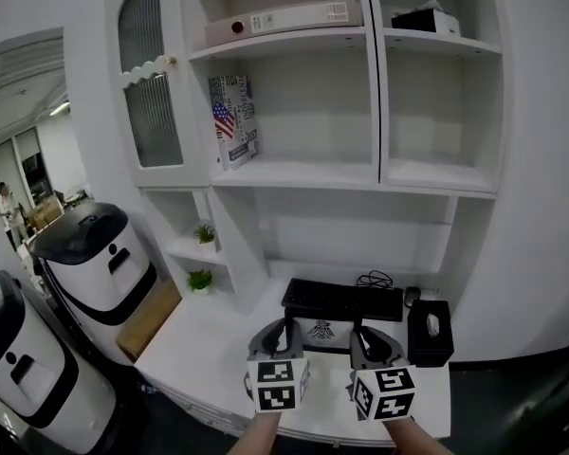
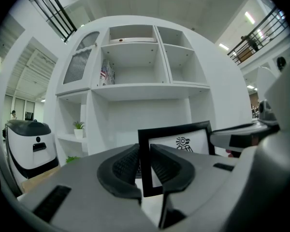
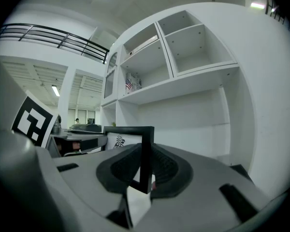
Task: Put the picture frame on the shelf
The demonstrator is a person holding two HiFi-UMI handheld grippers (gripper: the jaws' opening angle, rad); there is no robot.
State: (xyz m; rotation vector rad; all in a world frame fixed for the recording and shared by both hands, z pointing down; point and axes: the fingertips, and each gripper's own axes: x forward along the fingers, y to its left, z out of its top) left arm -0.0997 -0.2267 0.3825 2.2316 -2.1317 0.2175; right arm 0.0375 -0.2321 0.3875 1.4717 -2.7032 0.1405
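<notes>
A black picture frame with a white sheet and a small black emblem hangs upright between my two grippers, above the white desk. My left gripper is shut on the frame's left side bar. The frame's right side bar is pinched by my right gripper. Both grippers point nearly level toward the white shelf unit, whose open compartments stand above and beyond the frame. The shelf fills the left gripper view, and the shelf rises behind the frame in the right gripper view.
A black keyboard, a mouse and a black tissue box lie on the desk. Shelves hold a flag-print book, a binder, a dark box and small plants. White robots stand left.
</notes>
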